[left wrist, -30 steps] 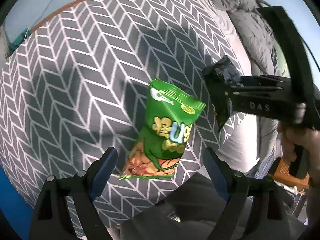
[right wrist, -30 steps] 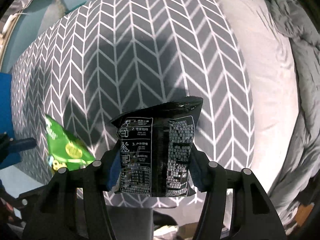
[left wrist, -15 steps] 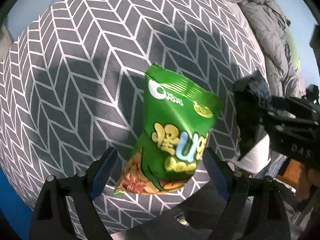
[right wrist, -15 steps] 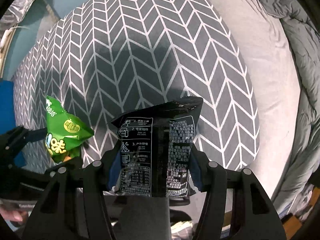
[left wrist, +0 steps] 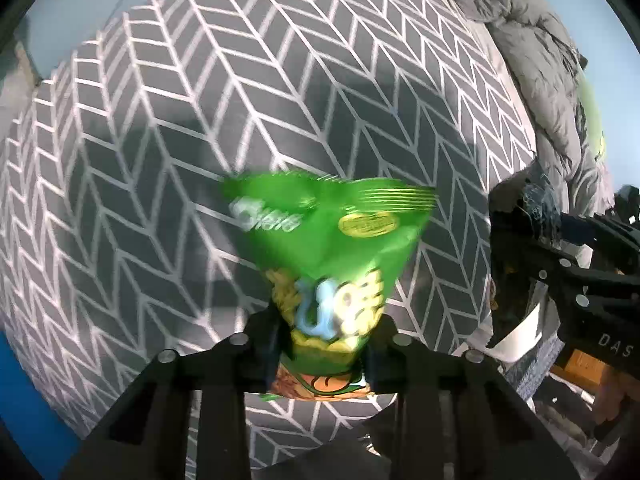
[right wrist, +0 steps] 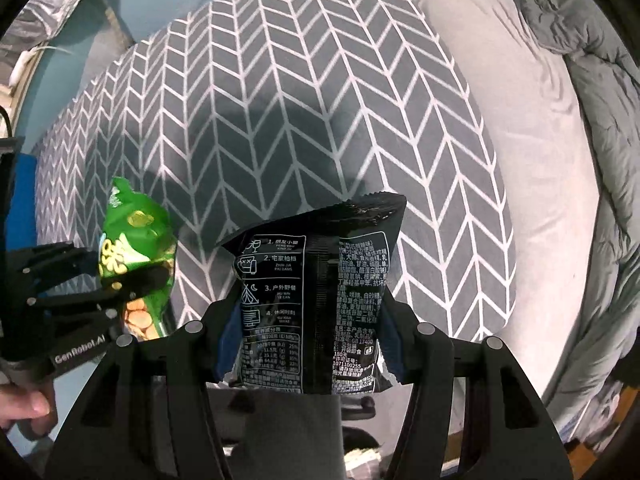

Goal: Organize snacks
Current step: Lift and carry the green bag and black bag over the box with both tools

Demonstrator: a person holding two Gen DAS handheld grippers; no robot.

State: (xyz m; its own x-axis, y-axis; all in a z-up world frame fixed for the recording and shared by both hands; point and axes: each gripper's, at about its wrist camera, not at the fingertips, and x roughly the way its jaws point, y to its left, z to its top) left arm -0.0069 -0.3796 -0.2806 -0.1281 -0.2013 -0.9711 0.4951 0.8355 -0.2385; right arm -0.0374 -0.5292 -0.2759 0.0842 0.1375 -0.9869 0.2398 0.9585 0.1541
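Two snack bags are being held up above the chevron-patterned bedspread (right wrist: 320, 120). The left gripper (left wrist: 326, 344) is pinching the green snack bag (left wrist: 332, 256) near its lower half, while the right gripper (right wrist: 310, 336) is clamping the black snack bag (right wrist: 316, 300), which is standing upright between its fingers.

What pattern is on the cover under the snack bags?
The cover is dark grey with a white herringbone pattern, clearest in the right wrist view.
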